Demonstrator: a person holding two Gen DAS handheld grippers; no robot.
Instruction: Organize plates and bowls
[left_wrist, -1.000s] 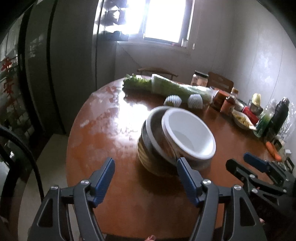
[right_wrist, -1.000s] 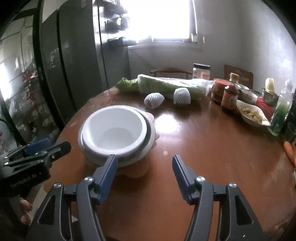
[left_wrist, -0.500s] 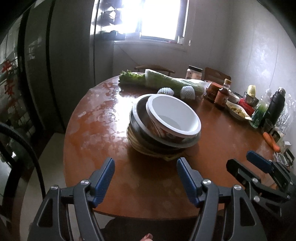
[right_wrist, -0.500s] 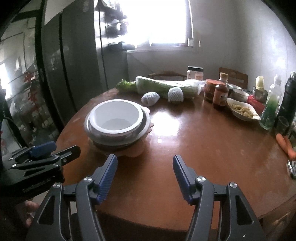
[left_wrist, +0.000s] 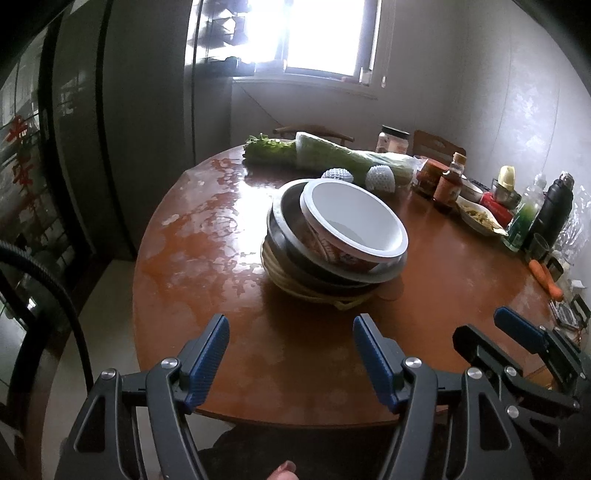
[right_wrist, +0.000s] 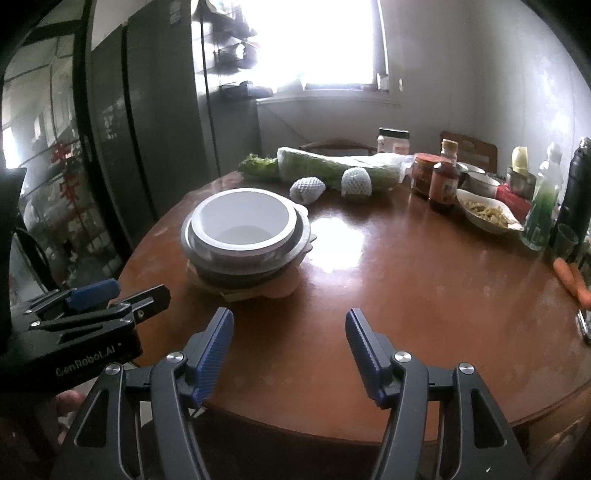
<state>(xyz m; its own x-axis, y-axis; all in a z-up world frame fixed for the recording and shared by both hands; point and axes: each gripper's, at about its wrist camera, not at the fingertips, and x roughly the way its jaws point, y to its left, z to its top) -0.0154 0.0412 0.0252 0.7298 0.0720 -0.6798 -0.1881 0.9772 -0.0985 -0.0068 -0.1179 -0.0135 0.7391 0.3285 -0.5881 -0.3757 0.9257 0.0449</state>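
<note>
A: Bowls (left_wrist: 332, 240) stacked, white bowl (right_wrist: 242, 221) tilted on top, on the round surface (right_wrist: 406, 280).
B: Tools?
A: Left tool (left_wrist: 290, 354) open, empty. Right tool (right_wrist: 290, 347) open, empty. Both near surface edge, apart from stack.

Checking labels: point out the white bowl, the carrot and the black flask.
white bowl (right_wrist: 243, 218): right wrist view, inner wall.
carrot (left_wrist: 543, 273): left wrist view, mid-body.
black flask (left_wrist: 556, 214): left wrist view, body.
</note>
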